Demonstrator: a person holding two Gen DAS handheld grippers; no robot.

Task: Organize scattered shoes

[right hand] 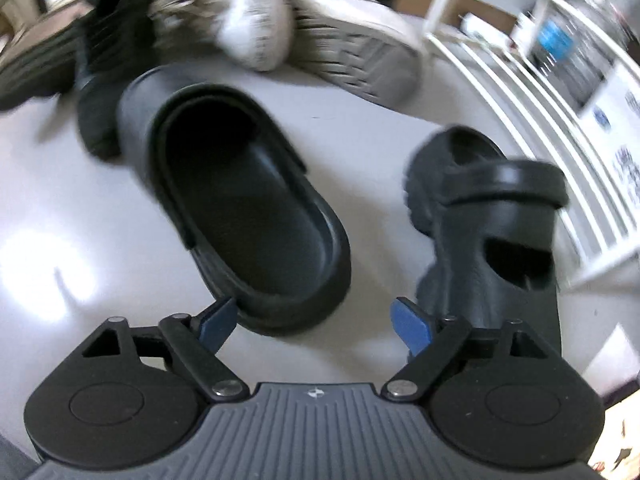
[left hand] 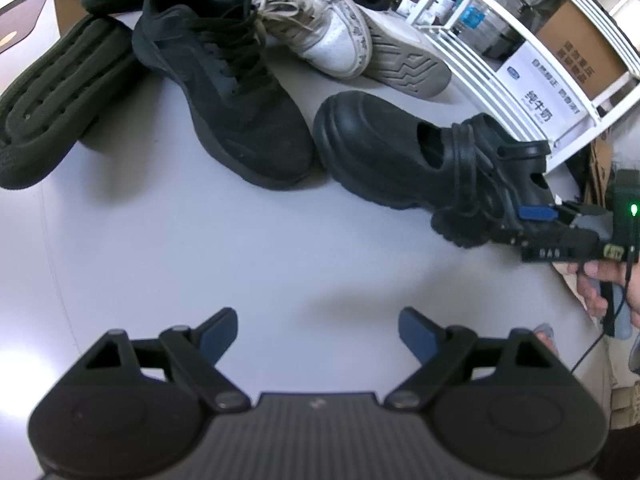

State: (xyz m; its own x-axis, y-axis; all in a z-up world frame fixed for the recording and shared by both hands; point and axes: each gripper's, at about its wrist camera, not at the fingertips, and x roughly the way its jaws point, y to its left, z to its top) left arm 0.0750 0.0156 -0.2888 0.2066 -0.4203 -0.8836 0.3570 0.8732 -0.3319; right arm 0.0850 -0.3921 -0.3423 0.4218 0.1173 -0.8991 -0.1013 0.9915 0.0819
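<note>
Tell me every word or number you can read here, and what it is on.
"纯牛奶": large print on the white carton in the white rack.
Carton's smaller lines: too small to read.
Bottle labels in the rack: blurred.
Shoes: no readable text.

The light is bright and comes from above. It makes white shiny spots on the table [left hand: 168,240], and soft shadows sit under the shoes [left hand: 224,92]. The left picture is sharp. The right picture is smeared, most at the rack [right hand: 540,60]. Edges bend round.
</note>
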